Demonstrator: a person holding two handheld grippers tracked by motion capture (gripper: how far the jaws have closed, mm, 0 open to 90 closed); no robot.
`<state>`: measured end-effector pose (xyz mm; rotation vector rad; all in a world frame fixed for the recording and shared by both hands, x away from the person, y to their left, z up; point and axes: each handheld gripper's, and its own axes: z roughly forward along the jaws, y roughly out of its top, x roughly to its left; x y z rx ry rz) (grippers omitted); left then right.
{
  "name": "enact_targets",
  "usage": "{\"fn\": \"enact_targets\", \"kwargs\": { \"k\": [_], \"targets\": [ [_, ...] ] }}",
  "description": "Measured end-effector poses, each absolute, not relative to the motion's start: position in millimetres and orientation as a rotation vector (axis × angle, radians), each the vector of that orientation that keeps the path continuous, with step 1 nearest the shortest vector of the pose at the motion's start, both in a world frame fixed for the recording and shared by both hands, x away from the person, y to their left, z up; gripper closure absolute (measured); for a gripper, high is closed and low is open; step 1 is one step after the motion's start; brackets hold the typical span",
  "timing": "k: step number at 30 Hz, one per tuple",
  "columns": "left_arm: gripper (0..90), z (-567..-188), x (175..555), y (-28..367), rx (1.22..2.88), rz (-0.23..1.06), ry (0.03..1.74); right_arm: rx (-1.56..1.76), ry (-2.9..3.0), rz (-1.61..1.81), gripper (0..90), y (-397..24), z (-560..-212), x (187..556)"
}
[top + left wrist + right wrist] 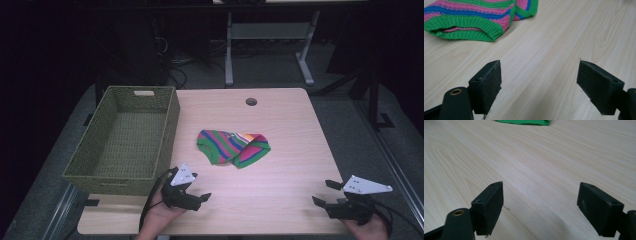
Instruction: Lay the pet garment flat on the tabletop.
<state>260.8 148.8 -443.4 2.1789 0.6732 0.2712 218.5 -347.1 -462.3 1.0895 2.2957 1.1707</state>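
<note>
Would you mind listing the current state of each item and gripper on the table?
Striped knitted garment: crumpled in a loose heap at the table's middle, not held.
Woven basket: upright at the table's left edge, empty.
Left gripper: open, holding nothing, near the front edge beside the basket.
Right gripper: open, holding nothing, at the front right corner.
Table: bare wood apart from these.

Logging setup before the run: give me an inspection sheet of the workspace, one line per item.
Surface: light wood table, bare apart from items below; grommet hole near far edge.
Job's things: striped knit garment crumpled mid-table; empty green woven basket at left.
Clutter: nothing seen.
Grippers: left gripper and right gripper open, empty, near front edge.
Cables: black cable trails from left gripper.
Surroundings: dark room, desk frame behind.
</note>
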Motion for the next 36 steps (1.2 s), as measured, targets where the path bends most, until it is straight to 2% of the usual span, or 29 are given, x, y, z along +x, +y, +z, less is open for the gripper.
{"fn": "enact_targets", "kwargs": {
  "k": [15, 36],
  "targets": [
    [19.9, -444.6, 259.6, 149.8, 2.179, 0.255, 0.668, 1.056, 2.349, 1.173, 18.9, -334.9, -451.8, 224.8],
    [19.5, -443.0, 261.1, 149.1, 2.171, 0.256, 0.658, 0.931, 2.52, 1.221, 17.4, -286.6, -403.8, 282.8]
  ]
}}
